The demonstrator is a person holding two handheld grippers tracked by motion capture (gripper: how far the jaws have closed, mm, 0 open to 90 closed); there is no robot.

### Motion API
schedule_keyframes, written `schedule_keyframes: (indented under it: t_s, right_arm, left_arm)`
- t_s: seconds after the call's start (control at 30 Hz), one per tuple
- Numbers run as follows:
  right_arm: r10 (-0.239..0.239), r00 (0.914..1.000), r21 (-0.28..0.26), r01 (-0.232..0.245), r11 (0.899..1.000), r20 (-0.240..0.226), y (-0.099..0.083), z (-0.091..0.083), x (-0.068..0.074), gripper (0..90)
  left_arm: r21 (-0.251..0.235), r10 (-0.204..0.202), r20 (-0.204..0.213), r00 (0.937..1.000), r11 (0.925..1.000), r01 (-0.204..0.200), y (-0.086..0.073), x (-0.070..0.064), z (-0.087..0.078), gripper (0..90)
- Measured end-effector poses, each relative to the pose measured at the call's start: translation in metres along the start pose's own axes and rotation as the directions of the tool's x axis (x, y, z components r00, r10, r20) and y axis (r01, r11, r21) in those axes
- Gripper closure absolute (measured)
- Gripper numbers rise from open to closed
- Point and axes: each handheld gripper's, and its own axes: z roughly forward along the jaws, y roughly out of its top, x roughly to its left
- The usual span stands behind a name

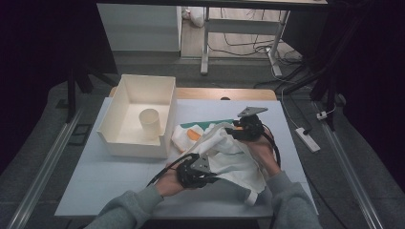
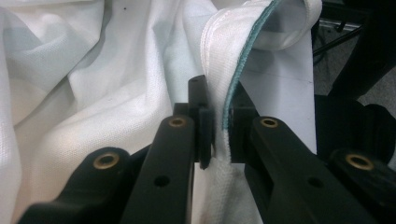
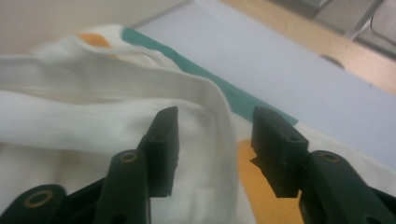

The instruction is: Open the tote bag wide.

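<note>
The white cloth (image 1: pixel 224 152) lies bunched on the pale table (image 1: pixel 119 181), just right of the open white box (image 1: pixel 138 114), with green and orange patches showing at its far side. It looks to me like a garment or bag being straightened for folding, though I cannot tell which.

My left gripper (image 1: pixel 200 172) pinches a stitched, green-edged hem (image 2: pixel 224 93); in the left gripper view the jaws are pressed on the seam with the fabric running up between them. That hold looks sound, so I keep it steady as the anchor.

My right gripper (image 1: pixel 246 128) sits at the cloth's far side with its jaws spread; in the right gripper view a thick folded rim (image 3: pixel 205 102) lies between and just ahead of them, not yet gripped. To do this well, I judge I should ease forward until the rim sits deep between the pads, then close on one layer's edge only, not on the bundle beneath. After that I would draw the two grippers apart gently, so the hem pulls taut without slipping from the left pinch.

A cup (image 1: pixel 150 123) stands inside the box, well clear of the work.
</note>
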Motion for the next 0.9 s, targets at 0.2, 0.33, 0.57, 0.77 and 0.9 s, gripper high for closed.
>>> schedule_keyframes:
  t_s: [0.2, 0.33, 0.57, 0.77, 0.9]
  right_arm:
    - [-0.042, 0.9945, -0.028, 0.04, 0.999, -0.095, 0.002, -0.03, 0.027, 50.1]
    - [-0.077, 0.9875, 0.059, 0.086, 0.995, -0.137, -0.008, -0.024, 0.042, 49.9]
    - [-0.079, 0.9894, 0.166, 0.099, 0.981, -0.121, -0.023, 0.004, 0.044, 49.5]
    - [-0.123, 0.9897, 0.217, 0.136, 0.967, -0.073, -0.03, 0.021, 0.045, 52.9]
    - [-0.166, 0.9852, 0.241, 0.172, 0.955, -0.045, -0.033, 0.031, 0.045, 58.0]
  left_arm:
    - [0.001, 0.0, 0.002, 1.0, 1.0, 0.0, 0.0, 0.0, 0.001, 82.9]
    - [0.0, -0.001, 0.004, 1.0, 1.0, 0.001, 0.0, 0.001, 0.001, 82.9]
    - [0.011, 0.004, 0.006, 1.0, 0.9999, -0.004, 0.0, 0.0, 0.003, 82.6]
    - [0.011, 0.003, 0.005, 1.0, 0.9999, -0.003, 0.0, 0.0, 0.003, 82.6]
    - [0.013, 0.004, 0.003, 1.0, 0.9999, -0.004, 0.0, 0.0, 0.003, 82.7]
